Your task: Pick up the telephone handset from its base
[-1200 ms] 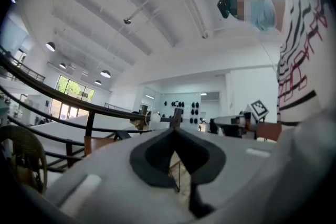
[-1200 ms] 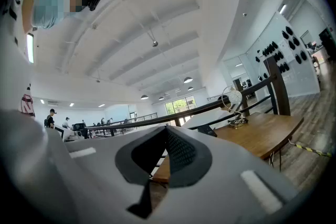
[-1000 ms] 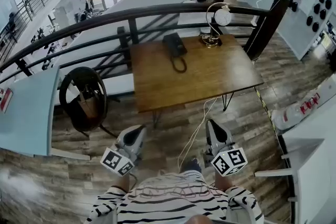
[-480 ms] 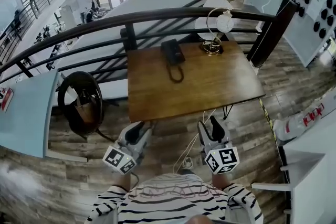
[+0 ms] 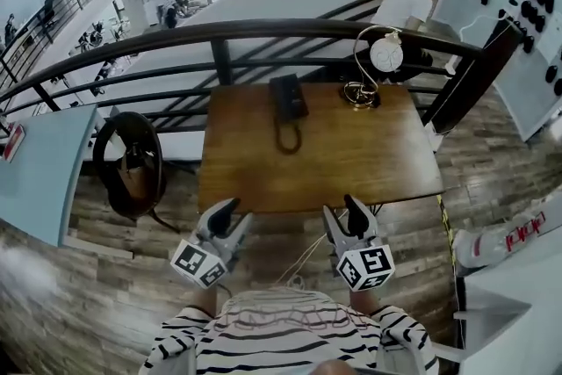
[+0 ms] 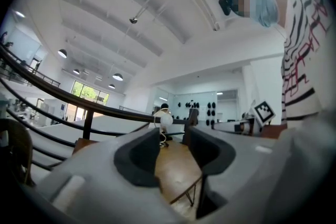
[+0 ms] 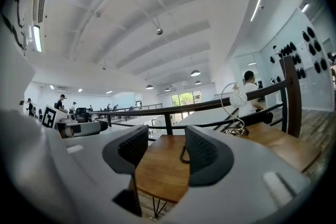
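A: Where's the telephone handset [image 5: 284, 94]?
B: Resting on its base [image 5: 296, 97], at the far edge of the tabletop [image 5: 351, 162]. My left hand-held gripper [image 5: 232, 210] and right hand-held gripper [image 5: 341, 210] hang short of the near edge, jaws just opened, nothing between, ready for reaching

telephone handset [image 5: 281, 97]: black, resting on base [image 5: 297, 97] | table [image 5: 369, 154] far edge | cord [image 5: 287, 139] looped nearside

Left gripper [image 5: 239, 211]: held level, pointing forward. Jaws apart, nothing between them; they have just been opening.
Right gripper [image 5: 341, 207]: level, alongside the left with a gap between the two. Jaws apart, somewhat wider, empty; likewise just been opening.
Both held low, ahead of the torso [image 5: 290, 331].
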### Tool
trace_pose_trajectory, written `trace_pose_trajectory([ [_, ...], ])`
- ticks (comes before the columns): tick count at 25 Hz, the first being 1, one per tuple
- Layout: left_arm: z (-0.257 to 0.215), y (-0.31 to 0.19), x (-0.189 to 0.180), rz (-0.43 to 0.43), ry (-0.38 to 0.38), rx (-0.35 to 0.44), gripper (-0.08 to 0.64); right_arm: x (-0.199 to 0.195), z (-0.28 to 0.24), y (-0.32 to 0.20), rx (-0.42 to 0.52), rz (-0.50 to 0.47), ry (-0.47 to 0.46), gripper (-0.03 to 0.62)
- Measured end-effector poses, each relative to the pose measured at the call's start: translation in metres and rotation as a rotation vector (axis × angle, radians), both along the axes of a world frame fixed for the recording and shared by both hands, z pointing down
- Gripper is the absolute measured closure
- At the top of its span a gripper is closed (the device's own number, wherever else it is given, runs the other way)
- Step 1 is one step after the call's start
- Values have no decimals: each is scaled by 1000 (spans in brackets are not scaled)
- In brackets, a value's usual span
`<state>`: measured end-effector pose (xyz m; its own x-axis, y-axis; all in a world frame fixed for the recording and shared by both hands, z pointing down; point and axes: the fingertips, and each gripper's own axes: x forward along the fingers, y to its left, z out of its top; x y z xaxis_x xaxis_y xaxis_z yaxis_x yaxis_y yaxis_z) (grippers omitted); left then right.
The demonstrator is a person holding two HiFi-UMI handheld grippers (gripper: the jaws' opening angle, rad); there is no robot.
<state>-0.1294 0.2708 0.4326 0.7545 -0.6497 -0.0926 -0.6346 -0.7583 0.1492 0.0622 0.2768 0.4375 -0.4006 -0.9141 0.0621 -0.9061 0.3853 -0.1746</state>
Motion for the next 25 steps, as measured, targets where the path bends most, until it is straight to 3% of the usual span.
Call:
trace_pose_trajectory([
  [8, 11, -33, 30, -64, -2, -32, 394, 31, 5, -45, -12, -65, 1, 379],
  [13, 13, -60, 29, -72, -4, -41, 394, 32, 9, -75, -21, -72, -11, 379],
  [25, 5, -195, -3, 35, -16, -41, 394, -8, 4, -194, -39, 5, -5, 380],
])
